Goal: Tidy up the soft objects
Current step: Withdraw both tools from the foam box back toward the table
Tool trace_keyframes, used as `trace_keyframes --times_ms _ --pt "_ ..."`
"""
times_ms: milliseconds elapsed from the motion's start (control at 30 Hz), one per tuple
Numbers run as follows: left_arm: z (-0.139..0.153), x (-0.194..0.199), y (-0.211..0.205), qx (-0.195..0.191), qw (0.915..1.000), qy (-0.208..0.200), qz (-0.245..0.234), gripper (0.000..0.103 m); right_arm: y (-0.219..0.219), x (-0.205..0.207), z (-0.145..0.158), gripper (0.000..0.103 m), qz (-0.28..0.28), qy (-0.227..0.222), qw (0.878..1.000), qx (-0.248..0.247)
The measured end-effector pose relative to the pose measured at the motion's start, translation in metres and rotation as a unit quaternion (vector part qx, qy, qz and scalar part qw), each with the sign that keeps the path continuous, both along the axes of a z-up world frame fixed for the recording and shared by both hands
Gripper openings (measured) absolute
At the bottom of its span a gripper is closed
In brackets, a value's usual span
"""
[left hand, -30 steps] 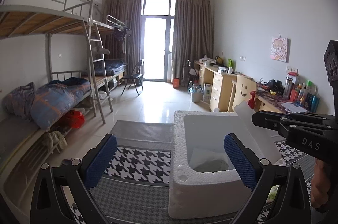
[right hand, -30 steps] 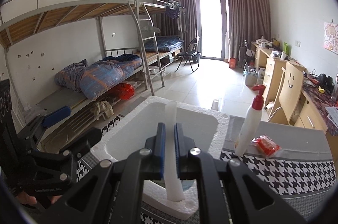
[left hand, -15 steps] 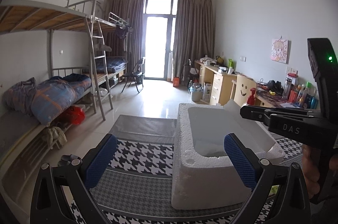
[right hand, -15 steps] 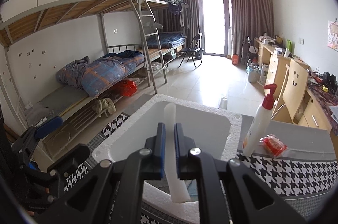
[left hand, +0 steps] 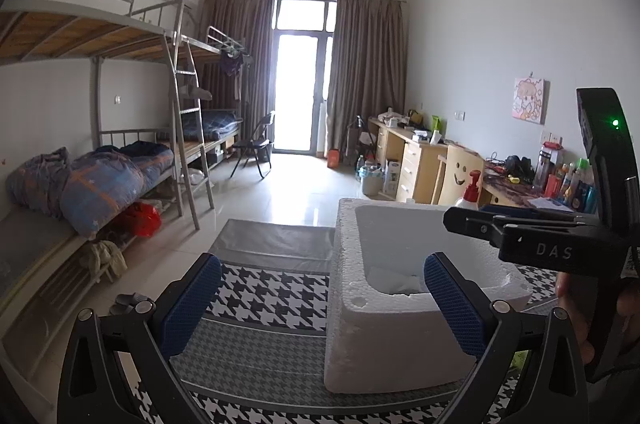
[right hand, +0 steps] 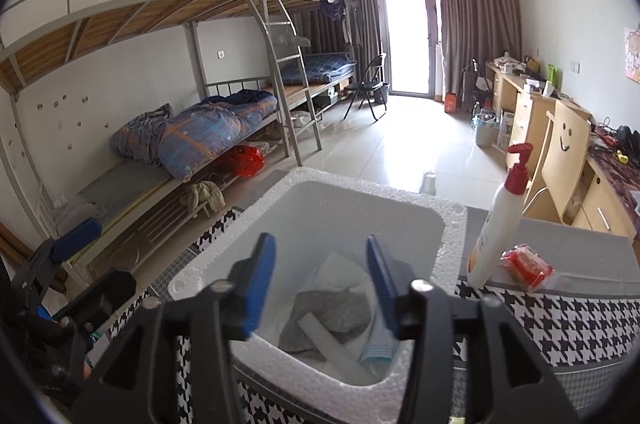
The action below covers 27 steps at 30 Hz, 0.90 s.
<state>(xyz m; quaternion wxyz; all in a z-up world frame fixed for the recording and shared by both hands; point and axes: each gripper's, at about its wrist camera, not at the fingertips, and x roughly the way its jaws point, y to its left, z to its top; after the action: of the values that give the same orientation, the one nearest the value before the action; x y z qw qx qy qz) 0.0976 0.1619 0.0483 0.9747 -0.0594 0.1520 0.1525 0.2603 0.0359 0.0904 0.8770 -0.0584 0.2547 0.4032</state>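
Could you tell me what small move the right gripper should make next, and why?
Probably lift the right gripper clear of the foam box: it is open and empty, and the white strip already lies inside on the grey cloth, so nothing remains to hold there.

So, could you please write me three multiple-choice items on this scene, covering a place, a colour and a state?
1. Where does the white foam strip lie?
A. inside the white polystyrene box
B. on the houndstooth cloth
C. in the right tongs

2. What colour is the pump on the white plastic bottle?
A. blue
B. red
C. green

3. How do the right tongs stand?
A. shut on the strip
B. shut on nothing
C. open

Answers: 1 A, the strip rests on the grey cloth in the box. 2 B, the pump head is plainly red. 3 C, the blue pads are spread apart with nothing between them.
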Motion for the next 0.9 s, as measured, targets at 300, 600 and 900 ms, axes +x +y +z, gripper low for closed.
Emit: trace_keyframes --times_ms 300,600,900 --pt "0.006 -0.005 -0.014 0.005 0.9999 -0.007 -0.010 0.102 -0.023 -0.003 0.010 0.092 -0.033 -0.025 0.999 0.018" --pt "0.012 -0.012 -0.026 0.013 0.9997 -0.016 -0.014 0.102 -0.041 -0.014 0.016 0.095 -0.036 -0.040 0.998 0.029" --pt "0.017 -0.017 -0.037 0.017 0.9991 -0.021 -0.032 0.102 -0.062 -0.020 0.014 0.096 -0.046 -0.049 0.997 0.037"
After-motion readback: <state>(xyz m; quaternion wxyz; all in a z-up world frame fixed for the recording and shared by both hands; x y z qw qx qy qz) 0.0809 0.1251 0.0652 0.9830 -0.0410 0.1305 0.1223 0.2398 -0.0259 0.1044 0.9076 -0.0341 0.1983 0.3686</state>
